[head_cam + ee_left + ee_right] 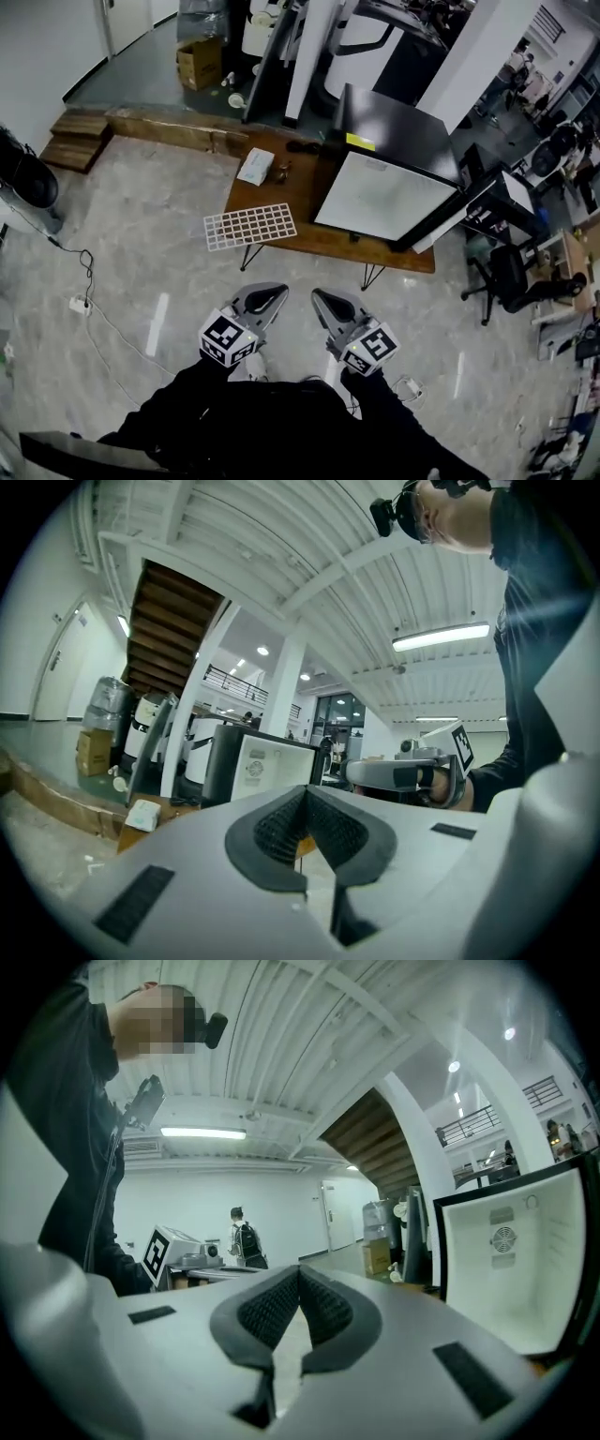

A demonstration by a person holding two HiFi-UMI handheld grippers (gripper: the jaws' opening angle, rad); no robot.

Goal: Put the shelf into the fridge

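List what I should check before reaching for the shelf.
1. Fingers open for grasping: not ok; left gripper and right gripper are both shut and empty.
2. Shelf accessible: ok; it lies flat at the table's left end, overhanging the edge.
3. Shelf unloaded: ok; nothing is on it.
4. White packet clear of shelf: ok; they are apart.
5. Fridge door open: cannot tell.

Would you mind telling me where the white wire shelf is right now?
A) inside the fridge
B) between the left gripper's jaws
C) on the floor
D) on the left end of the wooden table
D: the head view shows the shelf lying flat on the left end of the wooden table, apart from the fridge.
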